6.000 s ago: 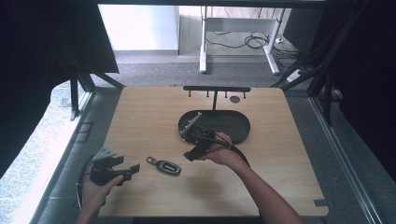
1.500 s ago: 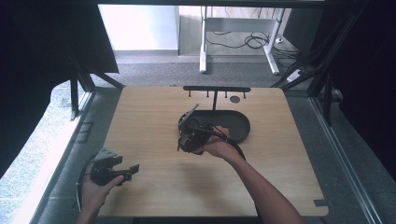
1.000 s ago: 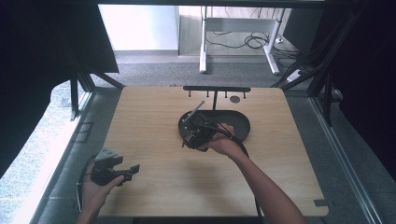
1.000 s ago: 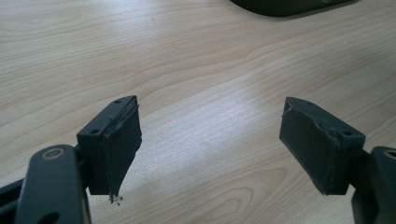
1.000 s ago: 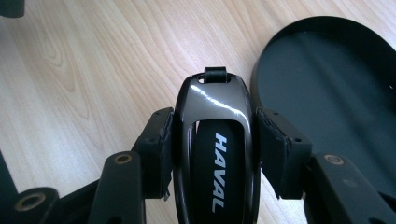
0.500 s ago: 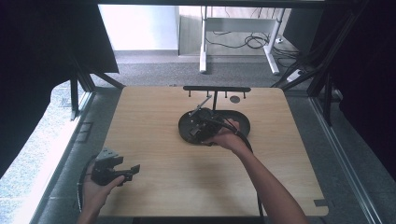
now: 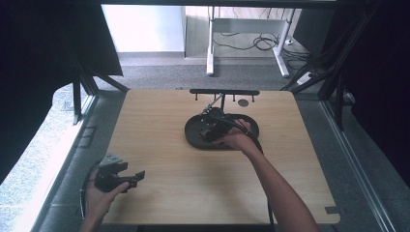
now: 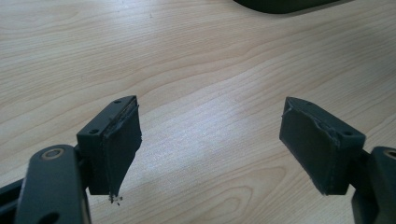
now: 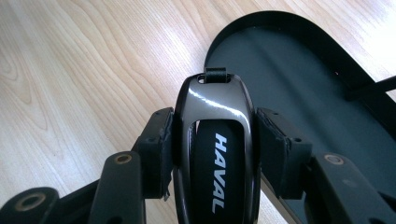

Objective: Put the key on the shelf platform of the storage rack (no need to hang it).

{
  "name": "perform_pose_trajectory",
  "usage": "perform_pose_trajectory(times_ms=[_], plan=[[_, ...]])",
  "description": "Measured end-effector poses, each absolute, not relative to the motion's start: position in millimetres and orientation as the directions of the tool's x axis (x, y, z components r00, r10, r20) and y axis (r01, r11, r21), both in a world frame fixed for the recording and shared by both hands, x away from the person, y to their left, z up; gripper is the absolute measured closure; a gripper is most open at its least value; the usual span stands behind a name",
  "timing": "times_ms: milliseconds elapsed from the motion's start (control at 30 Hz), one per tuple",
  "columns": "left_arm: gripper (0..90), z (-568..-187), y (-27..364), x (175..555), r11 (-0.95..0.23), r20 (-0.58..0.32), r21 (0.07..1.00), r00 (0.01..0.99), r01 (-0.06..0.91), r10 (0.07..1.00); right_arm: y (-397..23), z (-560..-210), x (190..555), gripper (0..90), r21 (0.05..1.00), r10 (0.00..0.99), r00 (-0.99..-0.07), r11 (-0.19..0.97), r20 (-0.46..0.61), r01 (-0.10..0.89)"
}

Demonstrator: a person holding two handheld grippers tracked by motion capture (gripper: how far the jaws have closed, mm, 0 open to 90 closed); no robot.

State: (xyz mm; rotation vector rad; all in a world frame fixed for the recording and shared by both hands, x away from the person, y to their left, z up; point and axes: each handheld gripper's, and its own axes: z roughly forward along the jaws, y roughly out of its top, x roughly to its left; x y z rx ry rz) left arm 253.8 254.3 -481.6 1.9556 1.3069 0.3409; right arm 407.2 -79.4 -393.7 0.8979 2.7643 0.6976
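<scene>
A wooden table [image 7: 159, 145] on grey carpet is shown, with the right gripper [image 9: 215, 140] clamped on a HAVAL key fob [image 9: 215, 154] over the black tray's [image 9: 299, 88] rim, and the left gripper [image 8: 210, 140] held wide near the front-left edge.

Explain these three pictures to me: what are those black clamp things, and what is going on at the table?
No robot here: a person holds a hand-operated clamp in each hand. The high view looks down on the wooden table. The other two pictures come from cameras riding on each clamp, looking along its fingers. The left gripper is open with nothing between its fingers, near the table's front corner. The right gripper is shut on a glossy black car key fob marked HAVAL, over the edge of a dark oval tray. A black rack stands at the far edge.
</scene>
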Motion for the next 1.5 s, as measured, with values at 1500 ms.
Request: perform_pose_trajectory(times_ms=[1500], plan=[[20.8,-481.0,256.5,253.8,-0.196,-0.185,0.704,0.443,0.683,0.877,-97.5,-419.0,455.3,49.2,0.426,0.660,-0.751,0.689,-0.034,0.586]])
